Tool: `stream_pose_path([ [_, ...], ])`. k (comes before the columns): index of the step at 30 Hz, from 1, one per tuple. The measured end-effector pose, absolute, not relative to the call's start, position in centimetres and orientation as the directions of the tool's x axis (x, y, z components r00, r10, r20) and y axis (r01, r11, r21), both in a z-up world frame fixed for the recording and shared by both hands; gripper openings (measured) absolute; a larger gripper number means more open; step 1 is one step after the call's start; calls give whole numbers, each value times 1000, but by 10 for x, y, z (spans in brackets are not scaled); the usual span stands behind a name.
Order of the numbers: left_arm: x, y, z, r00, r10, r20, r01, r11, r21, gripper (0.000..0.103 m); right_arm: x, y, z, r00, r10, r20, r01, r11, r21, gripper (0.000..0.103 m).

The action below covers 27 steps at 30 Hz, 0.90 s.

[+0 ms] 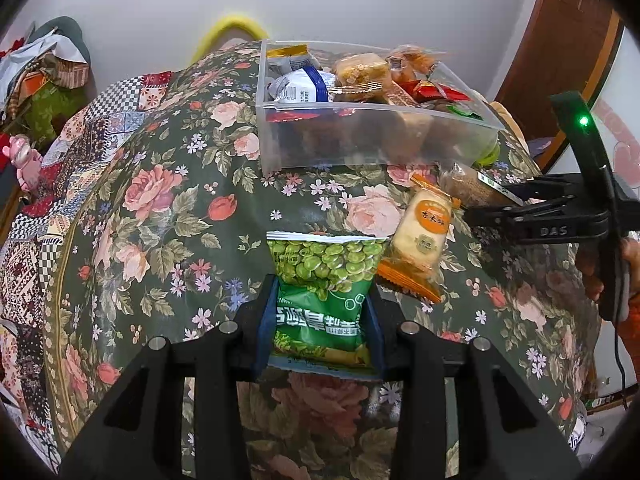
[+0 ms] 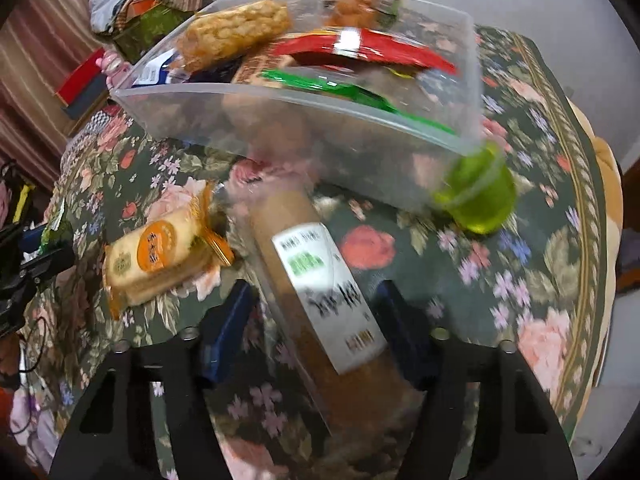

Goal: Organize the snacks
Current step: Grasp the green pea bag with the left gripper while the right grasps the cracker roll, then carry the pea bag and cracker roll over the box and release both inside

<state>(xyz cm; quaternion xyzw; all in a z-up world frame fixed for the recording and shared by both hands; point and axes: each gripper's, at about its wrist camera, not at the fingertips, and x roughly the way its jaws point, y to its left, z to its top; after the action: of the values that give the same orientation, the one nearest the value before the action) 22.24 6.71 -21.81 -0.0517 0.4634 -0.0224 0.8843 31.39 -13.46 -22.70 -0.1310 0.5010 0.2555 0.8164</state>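
Note:
My left gripper (image 1: 320,320) is shut on a green pea snack bag (image 1: 324,280), held just above the floral tablecloth. My right gripper (image 2: 316,328) is shut on a long brown snack bar with a white label (image 2: 320,284); it also shows at the right of the left wrist view (image 1: 472,188). A clear plastic bin (image 1: 360,136) full of snacks stands behind; in the right wrist view it is straight ahead (image 2: 320,128). An orange-and-white rice cracker pack (image 1: 420,240) lies on the cloth between the grippers, also seen in the right wrist view (image 2: 160,256).
A green jelly cup (image 2: 480,196) sits against the bin's near right corner. The round table's edge (image 2: 592,208) curves off to the right. Clutter and patchwork cloth (image 1: 48,92) lie off the table's left side.

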Motion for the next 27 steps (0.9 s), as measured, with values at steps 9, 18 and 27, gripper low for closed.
stream_pose_path([
  [9, 225, 65, -213, 578, -86, -811, -16, 993, -117, 39, 272, -148, -223, 428, 323, -844, -490, 867, 83, 34],
  [18, 231, 58, -189, 615, -77, -785, -4, 995, -101, 39, 259, -166, -192, 497, 371, -784, -458, 880, 126, 34],
  [27, 253, 59, -150, 686, -66, -725, -12, 995, -102, 39, 269, -157, -143, 595, 411, -691, -458, 880, 129, 34],
])
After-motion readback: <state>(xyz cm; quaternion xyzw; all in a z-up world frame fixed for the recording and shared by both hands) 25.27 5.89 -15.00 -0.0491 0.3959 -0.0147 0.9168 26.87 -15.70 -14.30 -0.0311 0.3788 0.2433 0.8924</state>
